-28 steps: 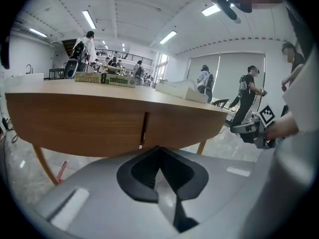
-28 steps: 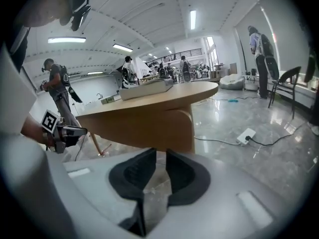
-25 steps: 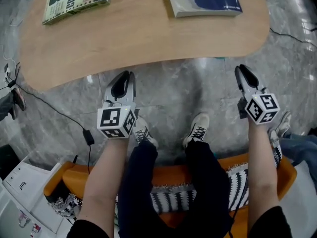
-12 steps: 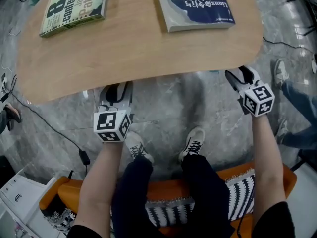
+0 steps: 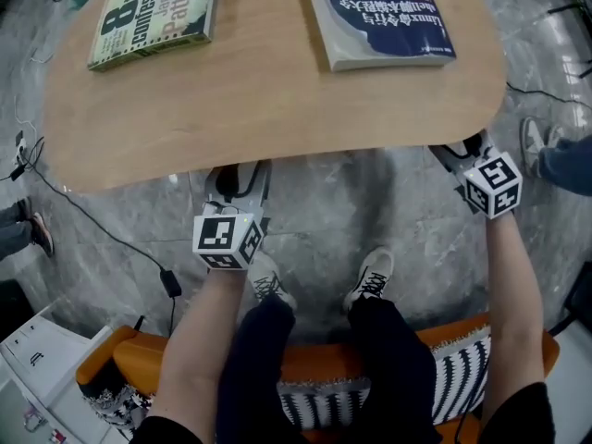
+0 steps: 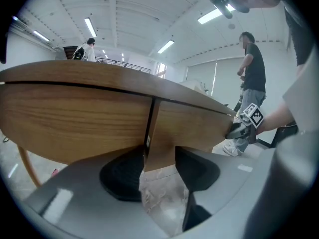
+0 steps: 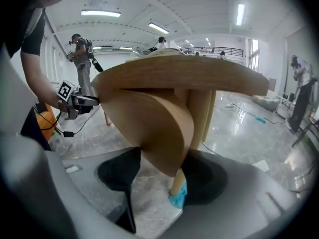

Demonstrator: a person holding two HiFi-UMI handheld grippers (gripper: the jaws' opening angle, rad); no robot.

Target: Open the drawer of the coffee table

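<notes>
The coffee table [image 5: 268, 109] has a light wooden oval top. Under it hangs the wooden drawer front [image 6: 194, 126], with a dark seam at its left end. My left gripper [image 5: 239, 176] reaches under the near edge; its jaws have just been opening, and the panel's lower corner [image 6: 159, 156] stands between the open black pads of this gripper [image 6: 159, 166]. My right gripper [image 5: 458, 151] is at the table's right end. Its jaws have also just been opening, and it [image 7: 162, 171] is open around the curved end of the drawer front [image 7: 149, 123].
Two books [image 5: 153, 17] [image 5: 379, 12] lie on the tabletop's far side. A table leg with a blue foot pad [image 7: 178, 198] stands just behind the right jaws. A black cable and plug [image 5: 169, 283] lie on the marble floor at left. People stand in the background.
Both grippers have moved forward to the table's near edge, their tips now under it. Both pairs of jaws have spread open, and the right gripper has rolled.
</notes>
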